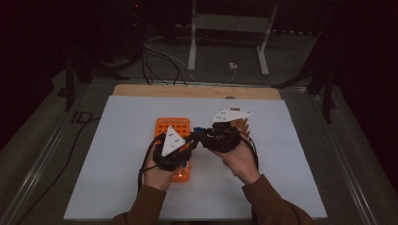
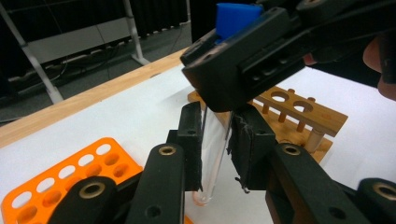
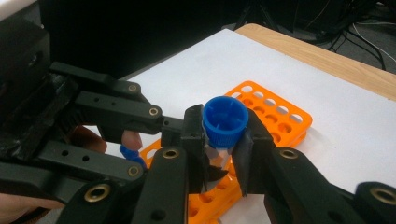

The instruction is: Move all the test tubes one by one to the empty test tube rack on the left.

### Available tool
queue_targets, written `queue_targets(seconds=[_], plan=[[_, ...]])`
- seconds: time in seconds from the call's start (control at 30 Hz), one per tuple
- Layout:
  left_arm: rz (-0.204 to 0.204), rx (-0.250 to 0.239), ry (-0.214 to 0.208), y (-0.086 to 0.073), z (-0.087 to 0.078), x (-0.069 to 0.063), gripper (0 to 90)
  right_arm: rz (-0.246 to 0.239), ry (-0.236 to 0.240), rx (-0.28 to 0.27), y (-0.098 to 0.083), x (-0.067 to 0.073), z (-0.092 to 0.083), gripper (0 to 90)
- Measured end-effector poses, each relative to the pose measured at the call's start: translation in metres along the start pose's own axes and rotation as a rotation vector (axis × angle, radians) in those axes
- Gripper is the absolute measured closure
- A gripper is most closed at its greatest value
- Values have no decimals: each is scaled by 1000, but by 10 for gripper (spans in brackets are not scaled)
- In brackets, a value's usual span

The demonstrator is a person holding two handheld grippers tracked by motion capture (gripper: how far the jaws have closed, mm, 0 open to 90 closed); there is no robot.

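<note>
A clear tube with a blue cap is held in the air between both grippers, above the orange rack. My left gripper is shut on the tube's glass body, with the rounded bottom showing below its pads. Just above, my right gripper is shut on the blue cap. In the high view, the left gripper and right gripper meet tip to tip at mid-table.
The orange rack has many open holes, and one blue cap sits at its near end. A wooden tube rack stands behind the right gripper. White mat covers the table; cables and a stand lie beyond it.
</note>
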State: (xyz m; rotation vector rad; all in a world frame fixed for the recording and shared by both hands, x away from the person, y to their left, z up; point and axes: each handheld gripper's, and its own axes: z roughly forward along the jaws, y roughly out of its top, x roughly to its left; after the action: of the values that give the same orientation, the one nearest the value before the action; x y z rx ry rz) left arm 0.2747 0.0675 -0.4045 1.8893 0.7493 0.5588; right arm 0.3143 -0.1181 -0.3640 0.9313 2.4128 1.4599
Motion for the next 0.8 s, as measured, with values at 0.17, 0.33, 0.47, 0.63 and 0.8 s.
queue_targets(seconds=[0.17, 0.33, 0.47, 0.63, 0.8], plan=[[-5, 11, 12, -1, 1, 3, 771, -1, 9, -11, -1, -2, -2, 602], [-20, 19, 32, -5, -1, 12, 773, 3, 4, -22, -2, -7, -8, 392], [-41, 10, 43, -7, -5, 18, 774, -14, -53, -34, -5, -10, -13, 217], [-56, 0, 52, -9, -11, 24, 774, -47, -118, -26, -13, -16, -16, 141], [-74, -10, 67, -14, -20, 30, 775, -36, -156, -19, -25, -25, -19, 84]])
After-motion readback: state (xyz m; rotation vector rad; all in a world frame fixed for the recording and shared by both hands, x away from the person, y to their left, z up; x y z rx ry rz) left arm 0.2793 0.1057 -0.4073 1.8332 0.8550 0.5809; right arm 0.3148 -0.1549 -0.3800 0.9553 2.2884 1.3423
